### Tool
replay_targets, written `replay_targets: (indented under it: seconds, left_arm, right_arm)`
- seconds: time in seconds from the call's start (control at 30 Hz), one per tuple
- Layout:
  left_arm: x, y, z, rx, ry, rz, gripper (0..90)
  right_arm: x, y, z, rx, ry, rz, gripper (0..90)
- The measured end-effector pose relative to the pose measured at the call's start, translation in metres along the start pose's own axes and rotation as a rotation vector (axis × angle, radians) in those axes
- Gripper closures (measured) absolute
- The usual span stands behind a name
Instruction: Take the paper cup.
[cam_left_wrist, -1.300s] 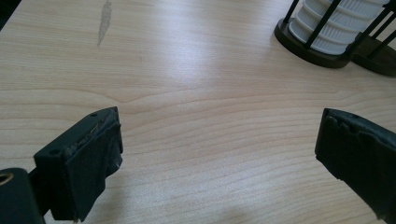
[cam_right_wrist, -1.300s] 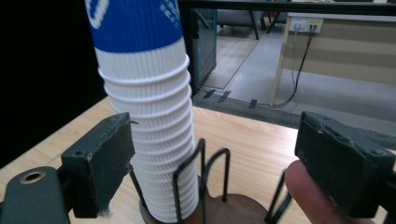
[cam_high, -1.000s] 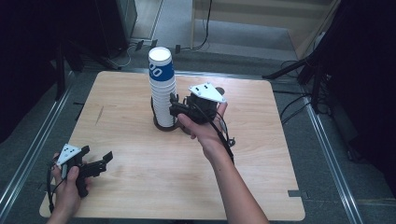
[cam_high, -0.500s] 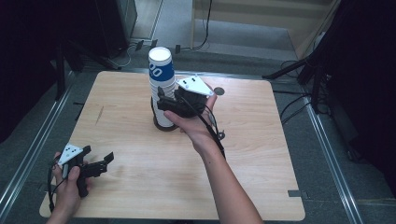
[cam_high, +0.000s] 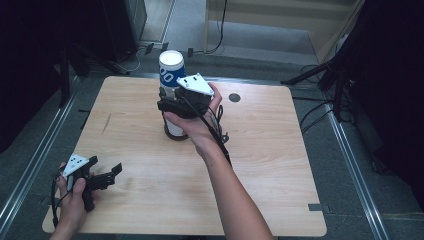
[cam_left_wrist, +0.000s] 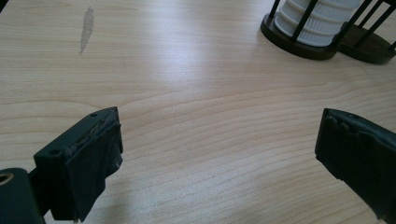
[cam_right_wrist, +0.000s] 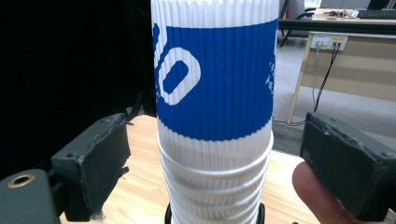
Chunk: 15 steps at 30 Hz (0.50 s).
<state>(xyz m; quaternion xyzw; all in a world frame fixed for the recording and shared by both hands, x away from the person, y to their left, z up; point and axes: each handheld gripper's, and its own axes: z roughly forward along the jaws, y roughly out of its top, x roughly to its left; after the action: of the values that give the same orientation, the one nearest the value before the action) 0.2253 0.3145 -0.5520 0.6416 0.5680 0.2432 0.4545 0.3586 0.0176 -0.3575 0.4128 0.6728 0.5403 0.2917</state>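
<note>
- Right gripper (cam_right_wrist: 215, 172): fingers (cam_right_wrist: 93, 163) stand either side of the cup stack (cam_right_wrist: 215, 93), a gap showing on both sides; jaws have just been opening, with the stack between them and nothing pressed
- Left gripper (cam_left_wrist: 215, 163): fingers (cam_left_wrist: 84, 168) spread wide over bare wood, holding nothing; in the high view this left gripper (cam_high: 102, 176) rests near the table's near left corner, well apart from the stack
- Cup stack: upright in a black wire holder (cam_left_wrist: 299, 39) near the far middle of the table (cam_high: 280, 165); top cup carries a blue band with white lettering
- Handling, judged: ribbed paper, light, crushes easily, ribs give some grip; nested cups may stick and lift in pairs
- Where to hold: just below the rim of the top cup, on the blue band, with a light squeeze
- Holder bars probably limit low access; its base is partly hidden from above
</note>
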Motion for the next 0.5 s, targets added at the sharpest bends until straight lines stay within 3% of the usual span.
replay_targets:
  seconds: [0.5]
  left_arm:
    - [0.001,0.0,0.0,0.001,-0.012,-0.001,1.5]
  right_arm:
    - [0.001,0.008,0.027,0.004,-0.041,0.029,8.1]
